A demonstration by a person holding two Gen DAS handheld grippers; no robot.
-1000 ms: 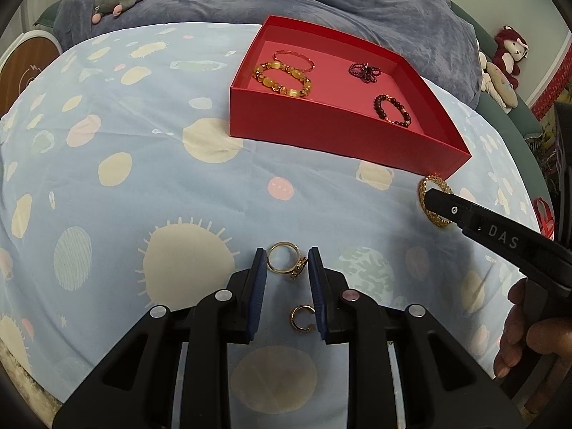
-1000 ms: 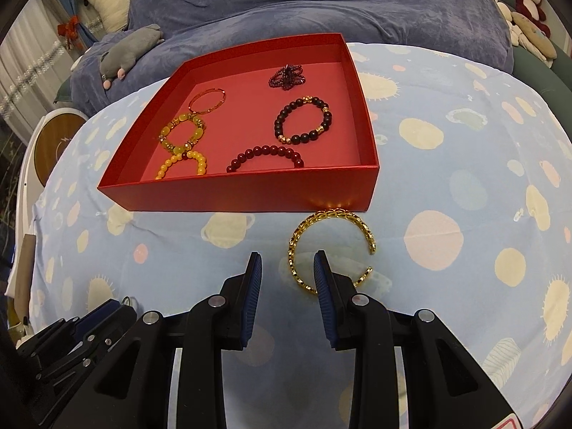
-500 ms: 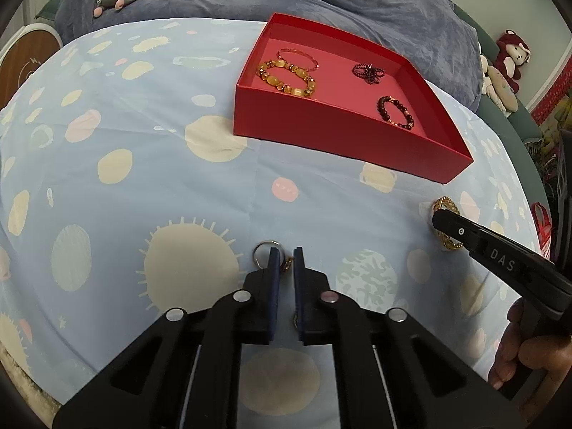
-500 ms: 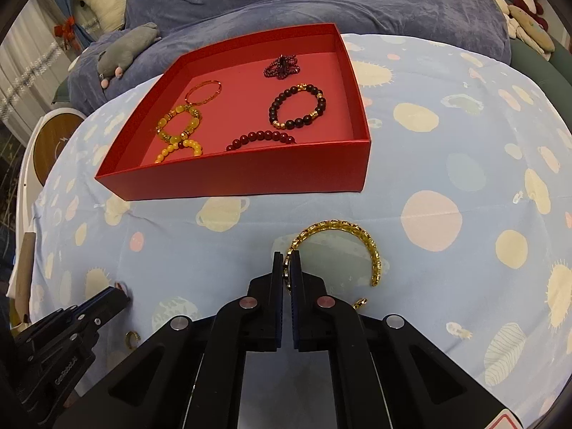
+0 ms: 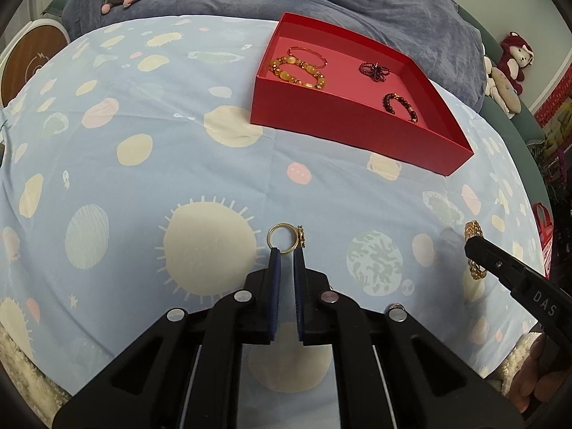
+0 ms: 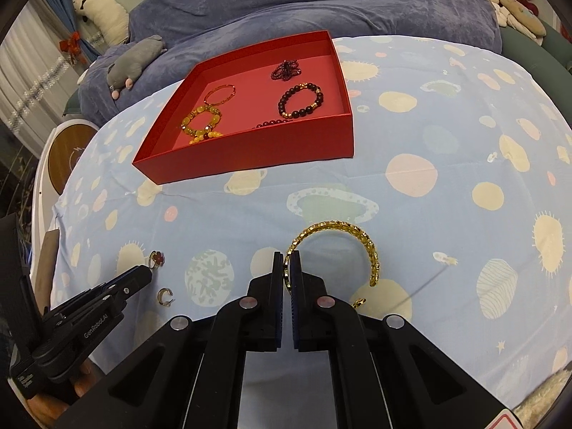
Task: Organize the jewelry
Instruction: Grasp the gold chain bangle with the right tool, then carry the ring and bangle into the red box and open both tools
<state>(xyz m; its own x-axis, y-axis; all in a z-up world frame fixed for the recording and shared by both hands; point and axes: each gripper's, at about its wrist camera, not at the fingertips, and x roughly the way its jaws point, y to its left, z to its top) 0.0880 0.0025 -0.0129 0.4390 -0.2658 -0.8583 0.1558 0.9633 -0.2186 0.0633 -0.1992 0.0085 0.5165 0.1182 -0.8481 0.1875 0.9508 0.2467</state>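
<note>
1. Left wrist view — left tool (image 5: pixel 286 255) pinching a gold ring (image 5: pixel 282 237) by its lower band; the ring stands up past the tips, its ornament to the right. Hazard: the bite is at the very tips on thin round metal, so a tilt or jolt could pivot the ring out and drop it onto the patterned sheet (image 5: pixel 143 178).
2. Right wrist view — right tool (image 6: pixel 286 262) pressed together on one end of an open gold chain bracelet (image 6: pixel 357 236); most of the arc hangs free to the right. Hazard: the unsupported length may swing, twist out of the pads, or catch the near wall of the red box (image 6: pixel 250 157).
3. Red box: open, already holding beaded bracelets (amber, dark, red). Hazard: a careless release may tangle the chain with them.
4. Loose items — a red-stone ring (image 6: pixel 157 259) and a small gold hoop (image 6: pixel 165 296) lie by the left tool; a sweep could knock them into the soft bedding.
</note>
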